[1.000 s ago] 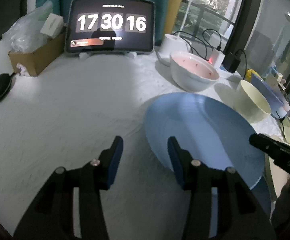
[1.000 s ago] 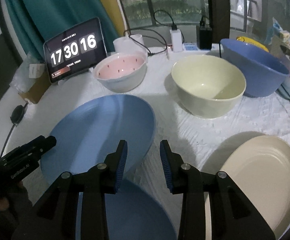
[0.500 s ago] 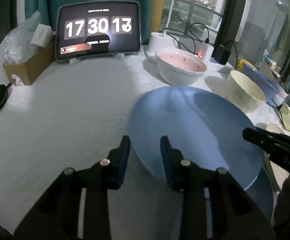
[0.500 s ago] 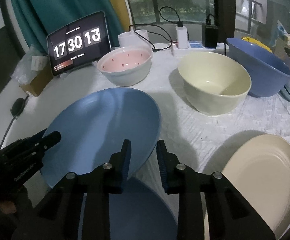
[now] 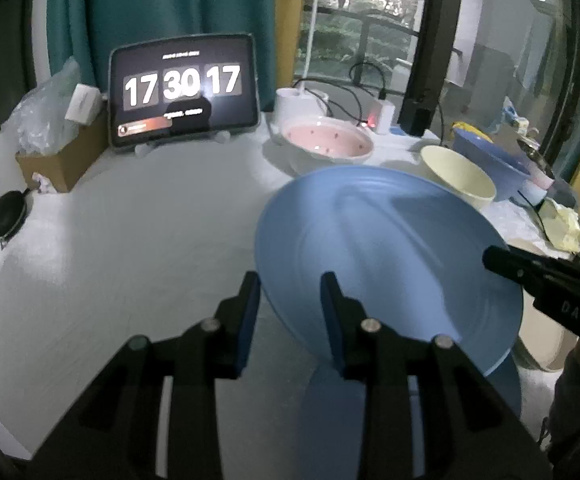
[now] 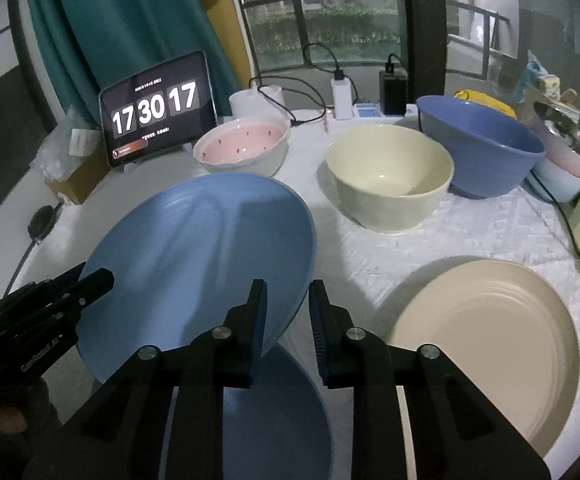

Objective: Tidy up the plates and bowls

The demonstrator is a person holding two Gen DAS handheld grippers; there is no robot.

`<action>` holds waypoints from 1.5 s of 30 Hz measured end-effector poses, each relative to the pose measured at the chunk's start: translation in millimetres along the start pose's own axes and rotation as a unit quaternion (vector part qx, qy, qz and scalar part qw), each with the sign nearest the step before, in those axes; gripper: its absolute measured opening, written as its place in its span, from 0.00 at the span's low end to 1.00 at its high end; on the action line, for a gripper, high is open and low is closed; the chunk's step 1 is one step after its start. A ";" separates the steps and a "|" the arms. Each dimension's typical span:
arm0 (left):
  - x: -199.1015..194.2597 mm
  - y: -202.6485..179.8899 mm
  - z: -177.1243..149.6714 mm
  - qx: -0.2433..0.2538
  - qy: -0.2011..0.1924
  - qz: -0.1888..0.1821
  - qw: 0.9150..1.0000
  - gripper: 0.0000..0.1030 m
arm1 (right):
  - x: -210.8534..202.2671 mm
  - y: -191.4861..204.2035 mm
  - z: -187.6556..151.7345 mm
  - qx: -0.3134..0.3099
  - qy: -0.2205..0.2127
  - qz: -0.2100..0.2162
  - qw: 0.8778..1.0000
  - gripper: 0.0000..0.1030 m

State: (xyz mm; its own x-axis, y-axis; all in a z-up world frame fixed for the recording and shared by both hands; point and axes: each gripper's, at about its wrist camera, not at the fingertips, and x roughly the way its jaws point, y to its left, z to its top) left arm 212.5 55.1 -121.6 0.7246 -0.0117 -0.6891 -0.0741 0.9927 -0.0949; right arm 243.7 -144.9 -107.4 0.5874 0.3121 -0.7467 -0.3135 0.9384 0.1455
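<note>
Blue plate (image 6: 202,256) now hangs tilted off the tabletop (image 5: 130,232), above a second blue plate (image 6: 274,412); a second ago both tongs were wider. Left tongs (image 5: 288,312) and right tongs (image 6: 288,316) pinch opposite rims, ready to stack elsewhere.

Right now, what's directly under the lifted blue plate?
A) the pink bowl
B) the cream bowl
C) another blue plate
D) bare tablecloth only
C: in the right wrist view a second blue plate lies on the table just below the lifted blue plate, which is tilted and held at its rim by both sets of jaws.
</note>
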 end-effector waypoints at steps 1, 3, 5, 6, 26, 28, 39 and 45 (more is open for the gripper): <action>-2.5 -2.0 -0.2 0.002 -0.002 -0.001 1.000 0.31 | -3.7 -1.7 -0.9 0.001 -0.003 -0.001 1.000 0.23; -7.0 -6.2 -0.5 0.005 -0.005 -0.002 1.000 0.31 | -9.5 -5.0 -3.4 0.004 -0.007 -0.001 1.000 0.23; -10.9 -10.6 -1.3 0.009 -0.007 -0.003 1.000 0.31 | -14.5 -7.0 -5.7 0.006 -0.011 -0.002 1.000 0.23; -13.7 -13.4 -2.2 0.011 -0.008 -0.004 1.000 0.31 | -17.6 -9.1 -7.1 0.008 -0.013 -0.003 1.000 0.23; -34.9 -89.3 -11.1 0.066 -0.013 -0.025 0.997 0.31 | -63.9 -69.3 -35.2 0.054 -0.042 -0.018 0.997 0.23; -34.7 -96.8 -12.4 0.072 -0.011 -0.027 0.997 0.31 | -67.3 -78.3 -38.3 0.059 -0.045 -0.021 0.997 0.23; -29.8 -148.7 -21.2 0.110 0.003 -0.038 0.993 0.31 | -80.3 -125.2 -56.0 0.090 -0.051 -0.033 0.994 0.23; -23.2 -172.0 -25.5 0.127 0.013 -0.041 0.991 0.31 | -84.2 -148.2 -64.0 0.105 -0.053 -0.037 0.992 0.23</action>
State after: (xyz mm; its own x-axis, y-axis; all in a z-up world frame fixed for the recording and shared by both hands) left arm 191.0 -118.4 -107.6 0.7029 -0.0939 -0.7050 0.1621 0.9863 0.0302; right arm 192.9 -319.7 -107.6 0.6814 0.2439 -0.6901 -0.1106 0.9663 0.2324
